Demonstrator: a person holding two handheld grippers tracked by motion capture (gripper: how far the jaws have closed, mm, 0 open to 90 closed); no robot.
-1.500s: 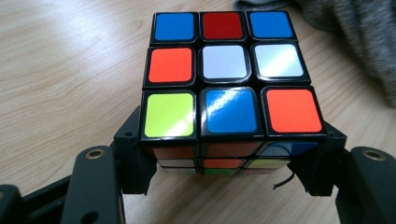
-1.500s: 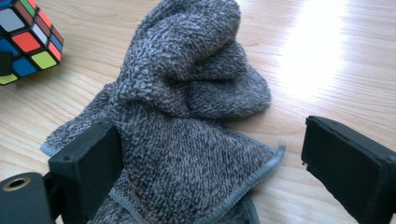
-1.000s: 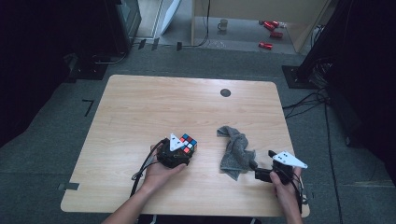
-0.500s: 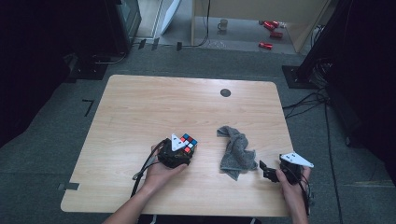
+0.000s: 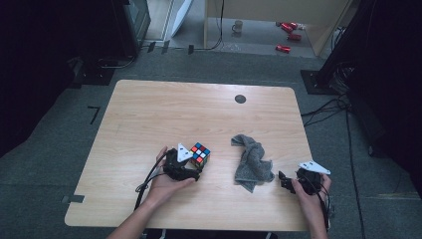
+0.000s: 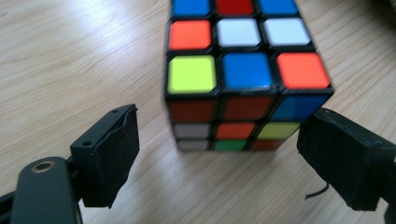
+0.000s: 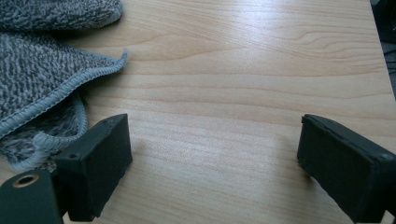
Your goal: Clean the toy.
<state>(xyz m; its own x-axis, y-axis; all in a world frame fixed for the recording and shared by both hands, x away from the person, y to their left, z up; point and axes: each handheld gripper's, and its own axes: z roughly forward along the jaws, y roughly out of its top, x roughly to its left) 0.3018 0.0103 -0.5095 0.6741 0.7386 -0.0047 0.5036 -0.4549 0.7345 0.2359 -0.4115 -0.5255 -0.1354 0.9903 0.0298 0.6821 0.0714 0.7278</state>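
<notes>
Nearest to us, the left gripper (image 6: 219,158) has just been opening its jaws, and they now stand spread on either side of the Rubik's cube (image 6: 243,79): the left pad is clearly apart from it, while the right pad sits just beside the cube's lower corner, and whether it touches we cannot tell. The cube rests flat on the wooden table (image 5: 164,114), a little left of centre near our edge.

Our right gripper (image 7: 210,172) is spread wide as well, with nothing but bare wood between its jaws (the hem of the grey cloth (image 7: 42,70) lies just beside its left pad). From above, that cloth (image 5: 251,162) lies crumpled between the cube (image 5: 200,153) and the right gripper (image 5: 284,182).

We judge the step in hand to be letting go of the cube. To do it well, we should draw the left gripper (image 5: 191,172) straight back along its own line, keeping the jaws wide so that neither pad drags a corner and turns the cube.

Farther off, a dark round grommet (image 5: 240,98) sits in the table's far edge.
</notes>
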